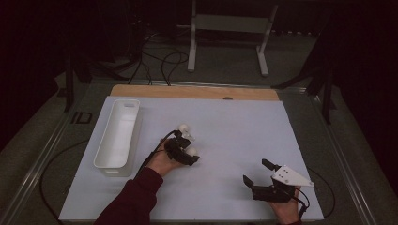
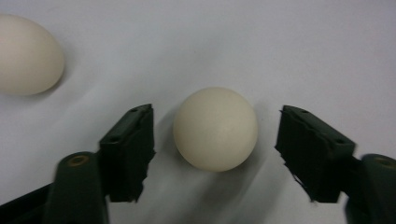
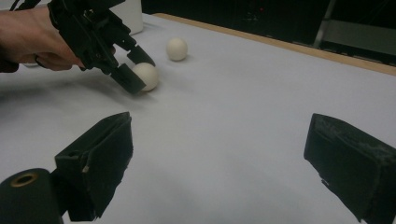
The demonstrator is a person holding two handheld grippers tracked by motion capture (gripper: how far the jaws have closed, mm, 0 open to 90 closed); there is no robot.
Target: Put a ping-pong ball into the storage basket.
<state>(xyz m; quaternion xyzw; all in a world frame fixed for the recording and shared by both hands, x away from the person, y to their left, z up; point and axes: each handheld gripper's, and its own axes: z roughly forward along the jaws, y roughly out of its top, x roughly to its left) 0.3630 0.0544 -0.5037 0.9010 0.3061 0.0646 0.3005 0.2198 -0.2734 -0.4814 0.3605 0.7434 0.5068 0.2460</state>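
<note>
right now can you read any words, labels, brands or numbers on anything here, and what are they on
No readable text anywhere.
White bin: plain walls, no label.
Two white balls, one between the left tongs and one beside them: unmarked.
Left tongs and right tongs: black, no brand visible.
Grey plate on the right tongs: small dots, probably screws, no lettering.

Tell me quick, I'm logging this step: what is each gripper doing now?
Left gripper: open, jaws either side of an egg, gaps showing, not touching.
Right gripper: open, nothing between its jaws.
</note>
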